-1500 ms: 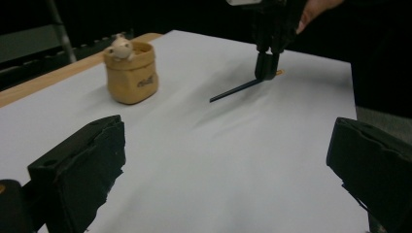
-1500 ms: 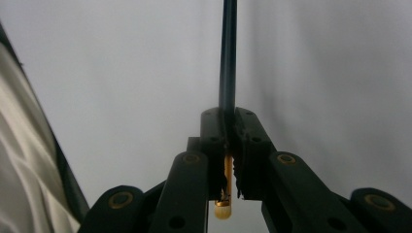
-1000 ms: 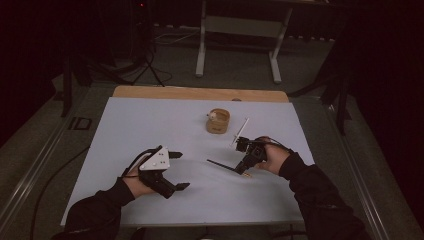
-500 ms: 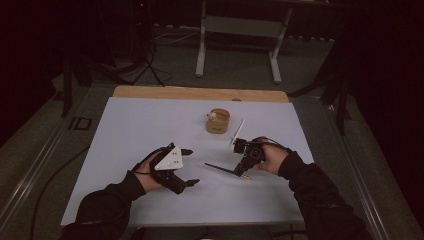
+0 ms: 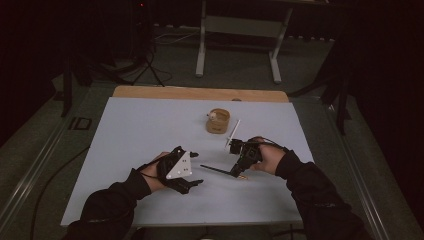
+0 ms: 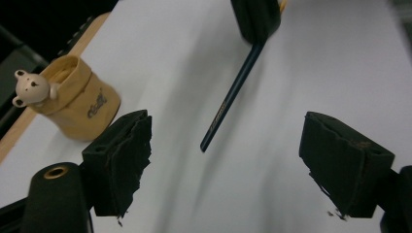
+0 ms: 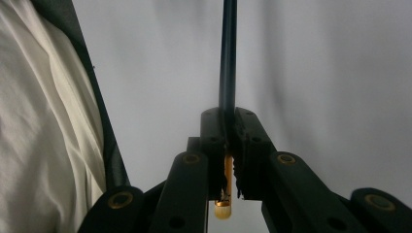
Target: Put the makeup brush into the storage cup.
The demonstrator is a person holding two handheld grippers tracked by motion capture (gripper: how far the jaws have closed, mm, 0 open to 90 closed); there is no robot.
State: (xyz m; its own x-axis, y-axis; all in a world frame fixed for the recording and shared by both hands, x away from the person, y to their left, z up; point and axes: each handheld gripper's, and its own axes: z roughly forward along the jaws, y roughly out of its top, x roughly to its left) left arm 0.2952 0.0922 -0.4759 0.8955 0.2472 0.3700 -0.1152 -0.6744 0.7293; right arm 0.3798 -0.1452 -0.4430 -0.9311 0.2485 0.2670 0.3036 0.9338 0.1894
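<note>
Left claw has slid across the bench toward 3 o'clock since the earlier frames, closing in on the pencil tip; its jaws have just been closing but stand wide apart, nothing between the pads yet. Right claw sits where it was, no shift.

Pencil: dark blue, thin, lying low over the bench near centre, tip pointing toward 9 o'clock at the left claw. Right claw is clamped tight on its rear end; in the right gripper view the jaws pinch the shaft, w/ the gold ferrule and pale eraser end poking out behind the pads. In the left gripper view the pencil runs from the right claw at 12 o'clock down to a free tip between the two open pads, short of them. Gold lettering along the shaft, too small to read.

Tan fabric pouch stands upright at about 12 o'clock from the pencil, well apart. Small bear figure peeks over its rim. Dark script printed on the pouch side, blurred, can't read. White stick lies just beside the pouch, toward 4 o'clock.
</note>
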